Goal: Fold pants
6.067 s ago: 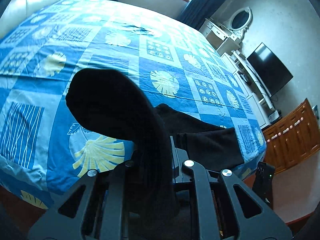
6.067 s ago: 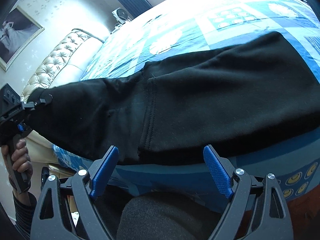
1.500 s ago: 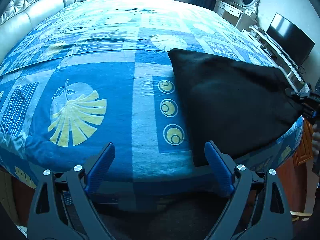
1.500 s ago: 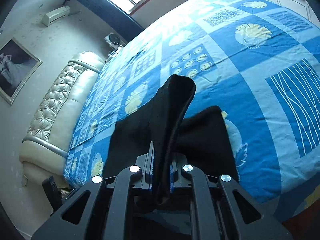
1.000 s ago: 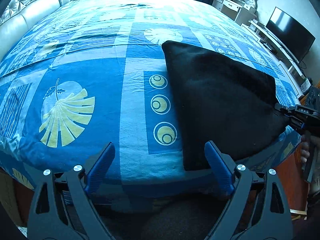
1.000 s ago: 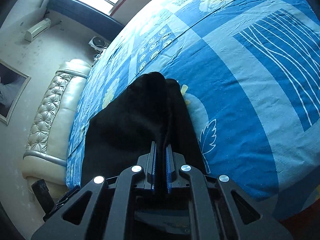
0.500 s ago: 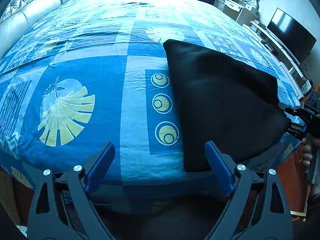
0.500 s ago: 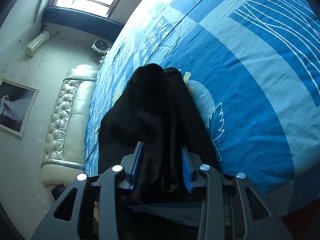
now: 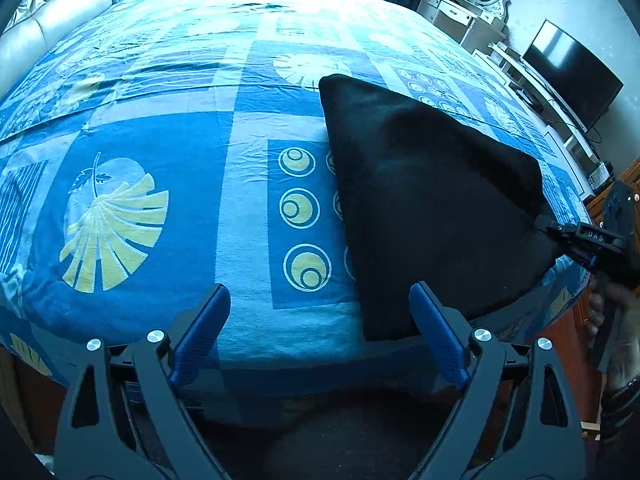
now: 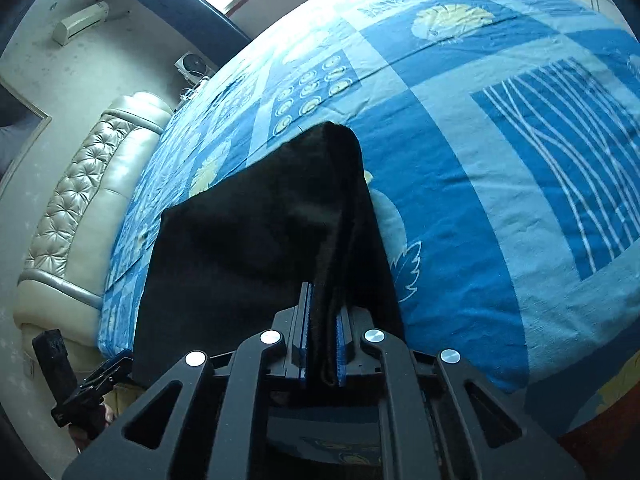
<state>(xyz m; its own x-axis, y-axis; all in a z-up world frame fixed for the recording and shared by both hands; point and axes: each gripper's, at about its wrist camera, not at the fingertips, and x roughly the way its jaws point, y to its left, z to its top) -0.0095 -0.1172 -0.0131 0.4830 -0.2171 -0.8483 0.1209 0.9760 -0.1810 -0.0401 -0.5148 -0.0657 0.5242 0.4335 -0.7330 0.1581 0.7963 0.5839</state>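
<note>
The black pants (image 9: 432, 208) lie folded in a flat stack on the blue patterned bed (image 9: 160, 128), near its front right corner. My left gripper (image 9: 320, 336) is open and empty, at the bed's near edge just left of the pants' near corner. My right gripper (image 10: 322, 344) is shut on a fold of the pants (image 10: 280, 232) and lifts that edge slightly off the bed. In the left wrist view the right gripper (image 9: 576, 236) shows at the pants' right corner. The left gripper (image 10: 92, 388) shows at lower left in the right wrist view.
A padded cream headboard (image 10: 76, 200) runs along the bed's far side. A white dresser with an oval mirror (image 9: 476, 4) and a TV (image 9: 572, 72) stand along the wall beyond the bed. Wooden furniture (image 9: 624, 176) stands by the bed's right corner.
The right gripper's fingers were slightly apart half a second ago and are now closed tight on the fold, which is raised a little. The left gripper has stayed open and nearly still.
</note>
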